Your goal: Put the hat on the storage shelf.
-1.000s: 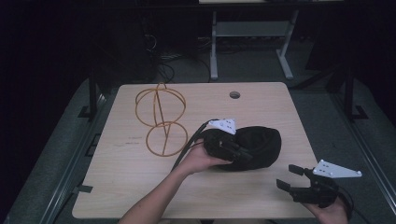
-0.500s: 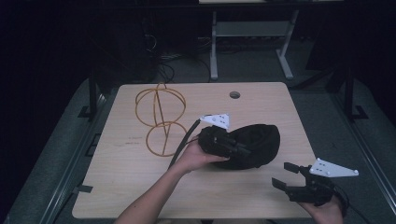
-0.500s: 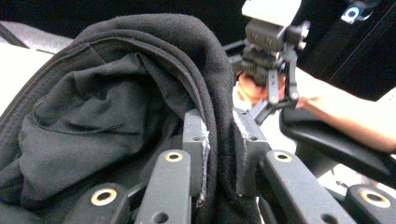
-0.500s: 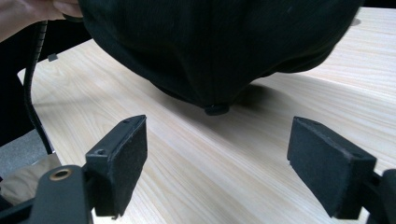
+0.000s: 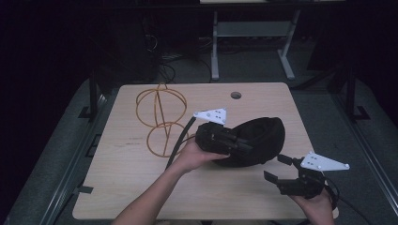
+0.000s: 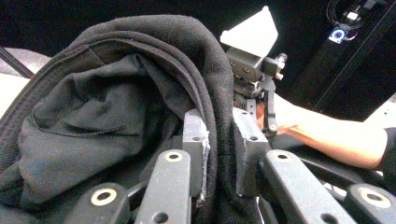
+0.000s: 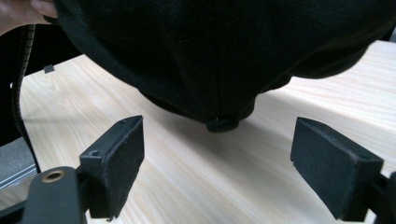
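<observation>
Gripping one black fabric cap (image 5: 257,140), your left gripper (image 6: 219,154) has its jaws clamped on the cloth edge. Your right gripper (image 5: 283,169) waits just beside the cap, jaws wide apart. One orange wire frame (image 5: 160,117) stands beyond your left gripper on the one wooden table (image 5: 131,183).

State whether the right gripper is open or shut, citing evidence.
Open. The right gripper has jaws spread wide, bare table between them, below the black cap.

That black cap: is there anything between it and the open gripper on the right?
Nothing visible. The right gripper faces the black cap across bare table, jaws spread; the left gripper already clamps its fabric.
</observation>
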